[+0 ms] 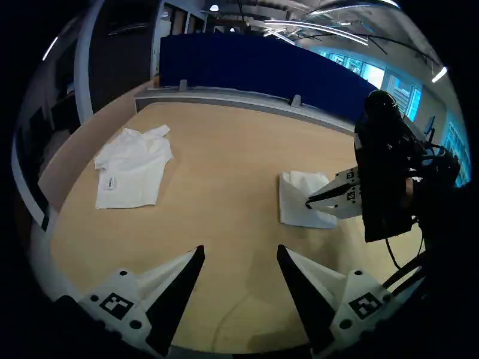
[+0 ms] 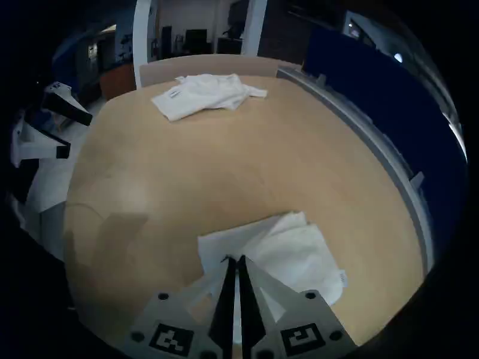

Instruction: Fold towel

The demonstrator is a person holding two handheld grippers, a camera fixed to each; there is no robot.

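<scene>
Pale wood bench [image 1: 239, 155] fills the left gripper view, backed by a dark blue partition [image 1: 251, 66]. The left hand-held gripper [image 1: 239, 248] hangs over bare wood, its 2 fingers spread wide apart with nothing between them. Ahead and to its right lies the white towel [image 1: 296, 200], folded into a small rectangle. The right hand-held gripper [image 1: 309, 203] meets the towel's right edge with its tips drawn together. Farther ahead and to the left, well apart from the towel, a white shirt [image 1: 132, 167] lies flat.

Right gripper view: the same bench [image 2: 209, 167], with the partition [image 2: 389, 102] along the right. The right hand-held gripper [image 2: 238, 258] has its 2 fingers closed, pinching the towel's [image 2: 287, 251] near edge. The shirt [image 2: 203, 93] lies far ahead. The left hand-held gripper [image 2: 75, 134] is off to the left, fingers apart.
</scene>
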